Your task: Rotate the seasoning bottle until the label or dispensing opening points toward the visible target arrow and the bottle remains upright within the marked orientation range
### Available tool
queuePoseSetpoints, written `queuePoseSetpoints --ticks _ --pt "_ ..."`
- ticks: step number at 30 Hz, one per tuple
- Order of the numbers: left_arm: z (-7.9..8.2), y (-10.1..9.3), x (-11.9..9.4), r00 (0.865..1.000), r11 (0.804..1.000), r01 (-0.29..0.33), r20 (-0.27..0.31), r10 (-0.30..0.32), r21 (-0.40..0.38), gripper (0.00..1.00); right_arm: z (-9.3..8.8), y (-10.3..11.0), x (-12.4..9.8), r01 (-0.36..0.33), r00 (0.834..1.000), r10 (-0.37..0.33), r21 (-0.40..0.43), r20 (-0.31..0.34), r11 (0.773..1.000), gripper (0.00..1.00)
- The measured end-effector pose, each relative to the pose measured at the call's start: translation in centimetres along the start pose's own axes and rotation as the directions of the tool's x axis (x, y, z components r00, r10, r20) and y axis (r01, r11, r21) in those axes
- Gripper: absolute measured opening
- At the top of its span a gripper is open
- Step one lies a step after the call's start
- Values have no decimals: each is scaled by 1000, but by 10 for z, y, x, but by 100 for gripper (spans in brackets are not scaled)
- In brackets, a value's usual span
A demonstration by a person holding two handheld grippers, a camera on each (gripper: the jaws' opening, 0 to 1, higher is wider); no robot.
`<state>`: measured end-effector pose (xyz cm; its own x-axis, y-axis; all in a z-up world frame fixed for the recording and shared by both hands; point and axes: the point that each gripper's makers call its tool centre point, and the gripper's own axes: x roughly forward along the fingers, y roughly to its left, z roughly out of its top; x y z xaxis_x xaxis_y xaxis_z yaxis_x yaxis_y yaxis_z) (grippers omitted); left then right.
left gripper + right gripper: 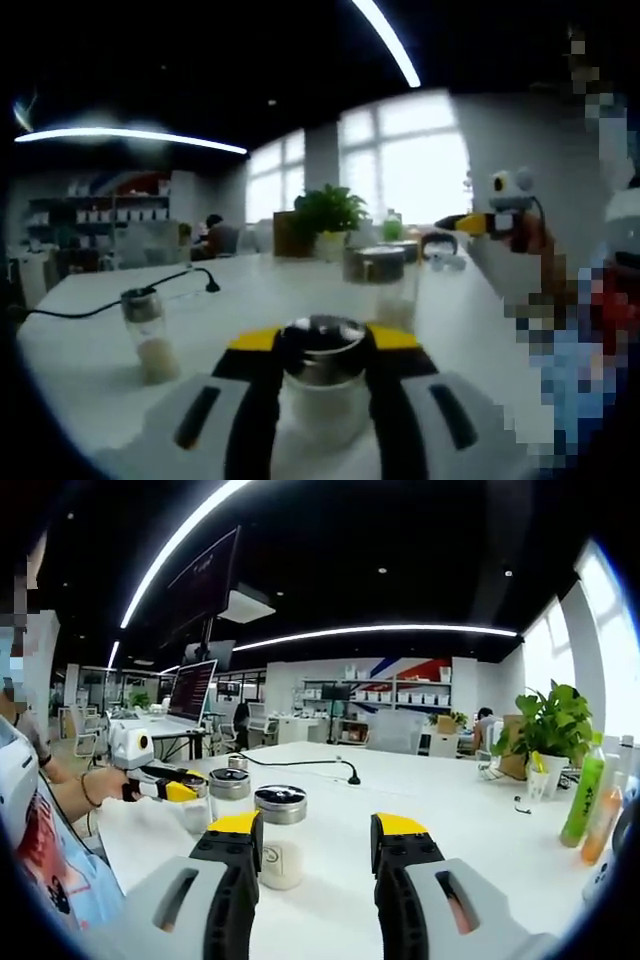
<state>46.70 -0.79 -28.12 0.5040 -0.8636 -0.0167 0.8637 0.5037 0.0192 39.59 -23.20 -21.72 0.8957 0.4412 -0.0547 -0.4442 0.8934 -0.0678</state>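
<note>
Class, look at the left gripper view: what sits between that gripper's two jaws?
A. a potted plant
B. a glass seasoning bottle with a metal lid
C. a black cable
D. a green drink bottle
B: in the left gripper view the seasoning bottle, glass with a shiny metal lid, stands on the white table between the yellow-tipped jaws of the left gripper, which close against its sides.

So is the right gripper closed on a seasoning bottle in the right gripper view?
No, the right gripper stands open and empty, with the seasoning bottle beyond its left jaw.

Black fingers [235, 880] with yellow tips, grey slotted gripper bodies
</note>
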Motion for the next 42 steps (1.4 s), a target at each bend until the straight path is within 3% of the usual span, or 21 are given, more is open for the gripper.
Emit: queuePoseSetpoints --ticks 10,25,30,34,42 --pt "-2 -2 4 992 993 120 -44 -120 8 33 -6 -2 1 -6 1000 6 -3 -29 1000 45" --pt "-4 -5 8 961 967 256 -106 -254 9 33 1 16 4 -43 999 42 -45 -19 998 46" --pt "-4 -7 8 943 951 310 -128 -306 10 34 0 14 4 -30 999 30 -29 -20 999 46" --pt "-5 -8 8 935 944 330 -141 -326 7 34 -1 11 2 -20 1000 19 -26 -20 999 46" --pt "-3 -11 9 940 947 318 -138 -311 31 35 -1 10 1 -15 1000 15 -19 -18 1000 45"
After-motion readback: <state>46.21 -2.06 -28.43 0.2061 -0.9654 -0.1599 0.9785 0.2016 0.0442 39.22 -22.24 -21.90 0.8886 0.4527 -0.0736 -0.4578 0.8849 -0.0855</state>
